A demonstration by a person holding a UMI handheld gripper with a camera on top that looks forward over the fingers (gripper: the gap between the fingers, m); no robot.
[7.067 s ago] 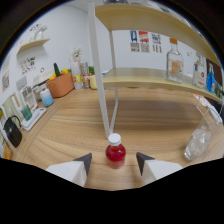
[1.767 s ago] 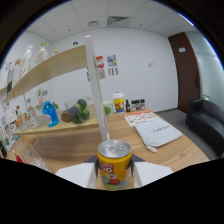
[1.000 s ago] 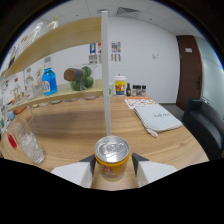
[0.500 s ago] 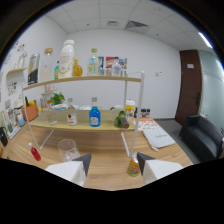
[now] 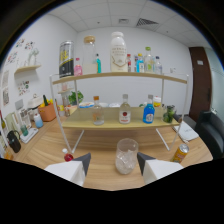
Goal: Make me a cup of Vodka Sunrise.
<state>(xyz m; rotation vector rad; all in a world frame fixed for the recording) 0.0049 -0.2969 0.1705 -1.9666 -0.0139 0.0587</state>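
Standing free between the open hand-held gripper (image 5: 112, 161) fingers, a glass (image 5: 125, 155).

The lower parts of the gripper (image 5: 112, 167) lay in the black lower part of the view, so only the dark tips and pale blocks of its two fingers showed, spread apart. The clear drinking glass (image 5: 126, 156) between them held something pale, too blurred to identify. Left of the left finger, the small red-bodied bottle with a white cap (image 5: 68, 156) was half hidden behind that finger. Right of the right finger, the yellow drinks can (image 5: 179, 152) was tilted, its print unreadable. Beyond them, labels on the bottles along the two-tier wooden shelf (image 5: 120, 76) were too small to read (likewise the wall papers).
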